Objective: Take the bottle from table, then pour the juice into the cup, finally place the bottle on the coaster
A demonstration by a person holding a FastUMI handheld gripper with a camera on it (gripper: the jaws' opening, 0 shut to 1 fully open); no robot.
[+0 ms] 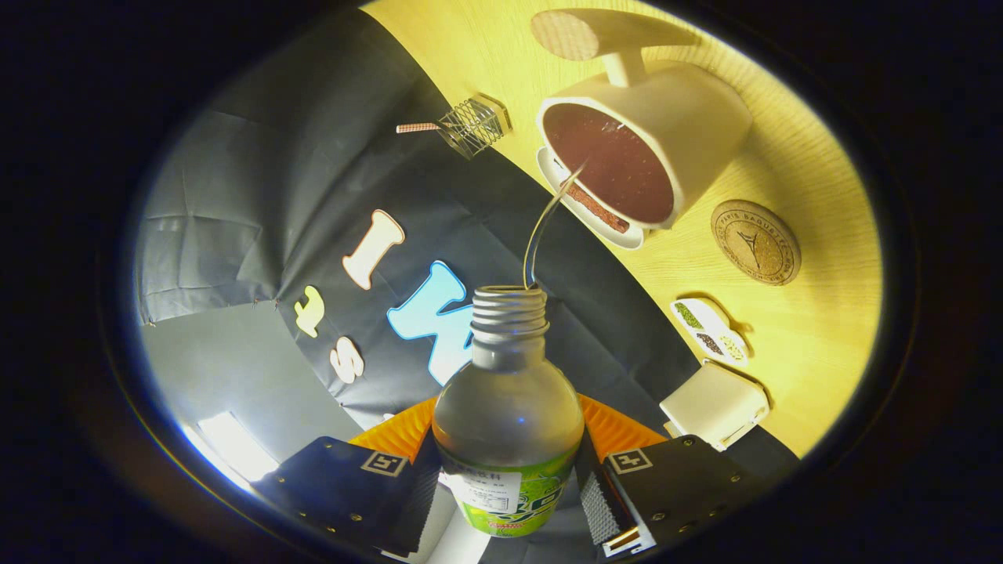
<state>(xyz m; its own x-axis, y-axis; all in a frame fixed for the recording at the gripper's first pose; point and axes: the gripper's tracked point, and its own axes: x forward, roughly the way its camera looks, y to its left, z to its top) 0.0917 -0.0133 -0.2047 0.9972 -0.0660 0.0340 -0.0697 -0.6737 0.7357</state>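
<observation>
Pour step in hand: gripper (508, 489) fingers pinch bottle (507, 423) at its body, tilted w/ mouth toward cup (639, 145); thin stream arcs into cup. Coaster (755, 241) sits just beside cup. Next, prob.: right bottle, set on coaster.

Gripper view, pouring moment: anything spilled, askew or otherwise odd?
Nothing spilled. The gripper is shut on the tilted bottle, and a thin stream arcs from its mouth into the cup. The coaster beside the cup is bare.
</observation>
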